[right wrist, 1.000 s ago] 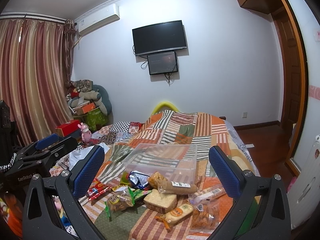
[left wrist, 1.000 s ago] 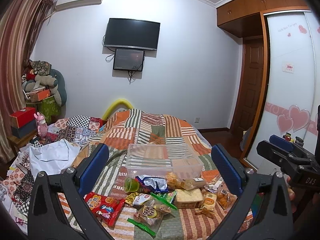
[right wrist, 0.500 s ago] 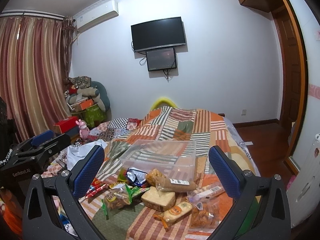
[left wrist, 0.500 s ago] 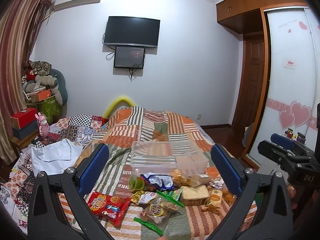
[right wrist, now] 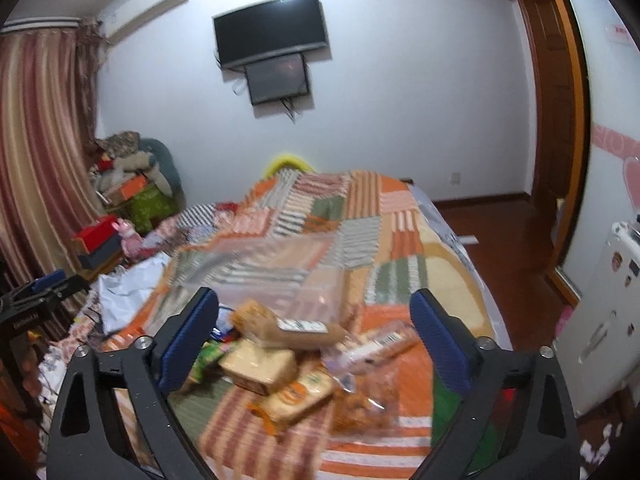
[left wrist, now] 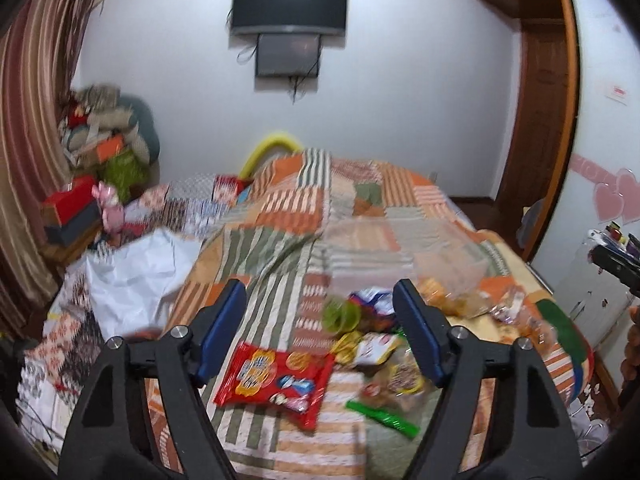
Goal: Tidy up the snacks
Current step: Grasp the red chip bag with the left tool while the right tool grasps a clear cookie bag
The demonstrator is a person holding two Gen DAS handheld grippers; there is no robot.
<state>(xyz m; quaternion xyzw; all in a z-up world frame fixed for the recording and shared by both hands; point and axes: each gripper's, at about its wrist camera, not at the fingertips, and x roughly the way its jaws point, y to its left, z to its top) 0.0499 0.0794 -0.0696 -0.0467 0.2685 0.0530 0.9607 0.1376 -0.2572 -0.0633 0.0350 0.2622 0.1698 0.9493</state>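
Your left tool [left wrist: 320,312] has its jaws closing but they stand apart, pads bare, nothing pinched between them; it hangs over the near left part of the snack pile. Just under it lies the red snack packet [left wrist: 276,380] flat on the quilt, with a green cup [left wrist: 342,316] beyond and a green strip wrapper [left wrist: 384,416] to the right. Your right tool [right wrist: 316,320] is also closing, jaws wide, gripping nothing, above the right side of the heap: a long bread bag [right wrist: 288,324], a square cake pack [right wrist: 258,368] and an orange-labelled bag [right wrist: 296,396] near you. It all looks blurred. The clear plastic bin [right wrist: 272,268] sits just beyond the snacks on the patchwork bed [left wrist: 280,208]. On the far wall hangs a television [left wrist: 290,4]; striped curtains [right wrist: 36,140] hang at the left, a wooden door [left wrist: 536,120] stands at the right.
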